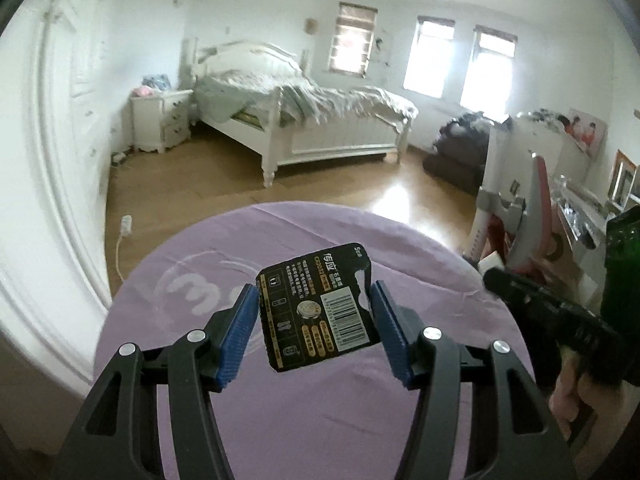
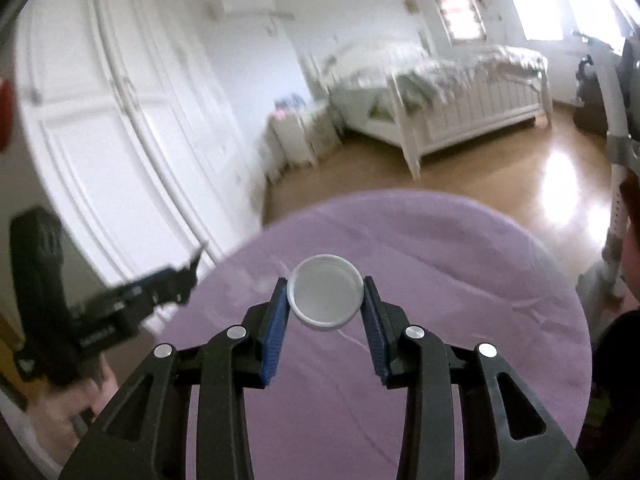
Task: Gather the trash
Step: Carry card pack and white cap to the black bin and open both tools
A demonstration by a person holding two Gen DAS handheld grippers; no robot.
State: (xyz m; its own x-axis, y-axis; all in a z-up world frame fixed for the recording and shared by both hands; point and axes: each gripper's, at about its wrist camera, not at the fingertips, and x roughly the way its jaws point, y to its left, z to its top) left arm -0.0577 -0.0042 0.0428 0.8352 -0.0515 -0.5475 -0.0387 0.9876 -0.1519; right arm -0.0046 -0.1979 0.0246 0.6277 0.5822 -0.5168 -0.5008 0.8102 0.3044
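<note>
My left gripper (image 1: 314, 312) is shut on a black torn battery card (image 1: 320, 308), held by its edges between the blue pads above the purple-covered round table (image 1: 200, 360). My right gripper (image 2: 325, 300) is shut on a round white plastic lid (image 2: 325, 296), held by its rim above the same table (image 2: 460, 320). The right gripper also shows in the left wrist view (image 1: 496, 276) at the right. The left gripper shows blurred at the left of the right wrist view (image 2: 192, 268), holding the card.
A green bottle (image 1: 624, 272) stands at the far right edge. A red-and-white chair (image 1: 516, 216) stands right of the table. A white bed (image 1: 312, 120), a nightstand (image 1: 160, 120), a wardrobe (image 2: 120, 120) and wooden floor lie beyond.
</note>
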